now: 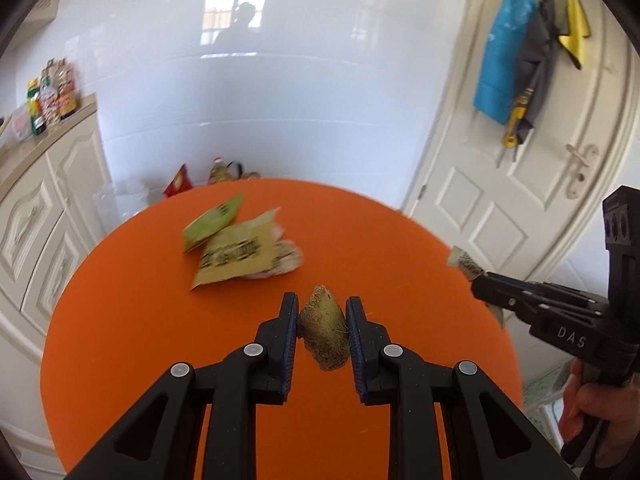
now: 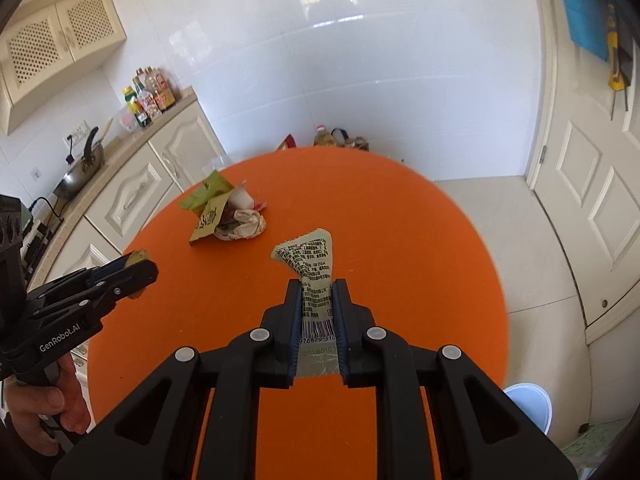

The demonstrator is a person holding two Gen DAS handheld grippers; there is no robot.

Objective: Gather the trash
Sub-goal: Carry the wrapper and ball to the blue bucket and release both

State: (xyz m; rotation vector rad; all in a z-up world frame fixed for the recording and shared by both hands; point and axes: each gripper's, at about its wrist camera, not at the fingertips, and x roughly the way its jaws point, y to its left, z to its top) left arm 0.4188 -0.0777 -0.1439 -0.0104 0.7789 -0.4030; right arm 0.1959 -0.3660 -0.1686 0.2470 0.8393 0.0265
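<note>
My left gripper [image 1: 322, 312] is shut on a brownish fuzzy fruit peel [image 1: 323, 330], held above the round orange table [image 1: 120, 340]. In the right wrist view that same gripper [image 2: 138, 270] shows at the left edge with the peel [image 2: 136, 257] at its tip. My right gripper [image 2: 316, 292] is shut on a pale green printed wrapper [image 2: 310, 258] with a barcode, lifted off the table [image 2: 400, 240]. From the left wrist view it [image 1: 478, 280] enters from the right with the wrapper [image 1: 464, 262] sticking out. A pile of trash [image 1: 236, 248] [image 2: 226, 212], green and yellow packets and crumpled paper, lies on the table's far left.
Cream kitchen cabinets [image 2: 132, 196] with bottles [image 2: 148, 98] and a pan [image 2: 78, 172] run along the left. A white door [image 1: 520, 160] with hanging bags stands at the right. A pale blue bin [image 2: 530, 404] sits on the floor at lower right. Bottles [image 2: 332, 136] stand behind the table.
</note>
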